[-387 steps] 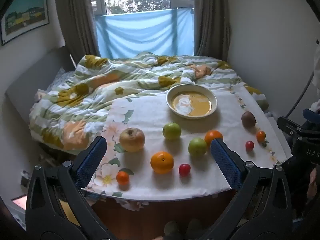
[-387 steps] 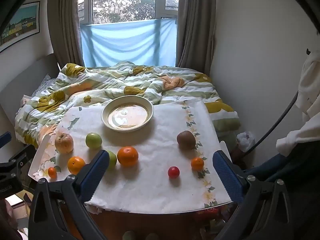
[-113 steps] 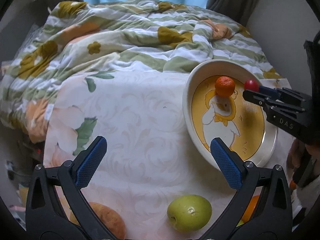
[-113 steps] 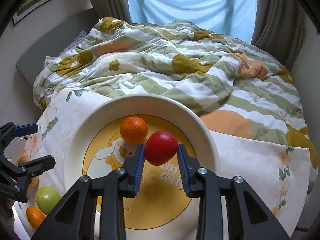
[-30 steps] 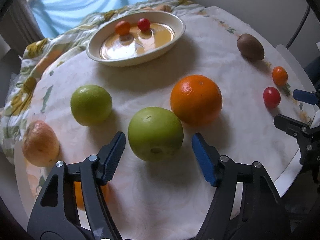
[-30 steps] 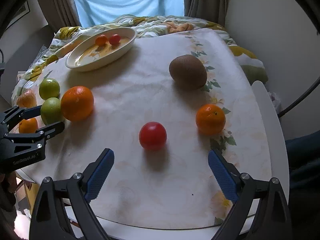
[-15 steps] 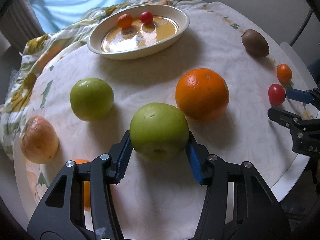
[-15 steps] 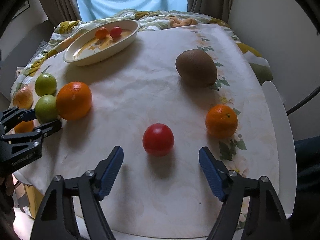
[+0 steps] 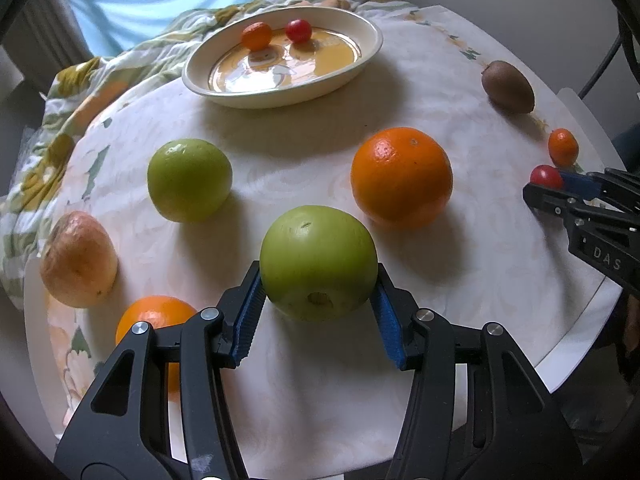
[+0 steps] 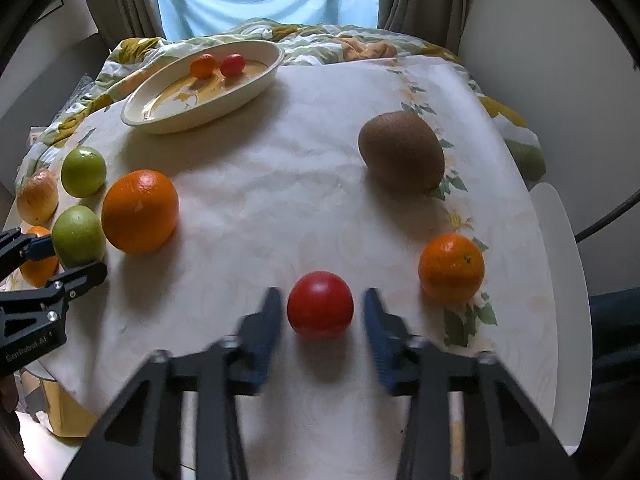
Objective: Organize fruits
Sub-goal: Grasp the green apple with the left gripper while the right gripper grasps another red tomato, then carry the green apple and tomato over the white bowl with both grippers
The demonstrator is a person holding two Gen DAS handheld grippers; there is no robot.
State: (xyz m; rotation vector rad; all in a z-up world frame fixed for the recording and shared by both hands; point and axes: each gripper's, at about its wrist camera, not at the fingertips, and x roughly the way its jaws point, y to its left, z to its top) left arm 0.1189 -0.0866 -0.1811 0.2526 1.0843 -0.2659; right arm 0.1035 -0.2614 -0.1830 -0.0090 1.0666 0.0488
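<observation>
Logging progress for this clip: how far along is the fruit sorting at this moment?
Early stage. Done: a small orange and a cherry tomato lie in the bowl. In hand: the left gripper is shut on a green apple; the right gripper brackets a red tomato, not yet touching. Left: big orange, other apple, kiwi and others on the table.

Green apple: round, stem end toward camera, pinched between the left jaws.
Red tomato: small, glossy, lying between the right jaws, narrow gaps either side.
</observation>
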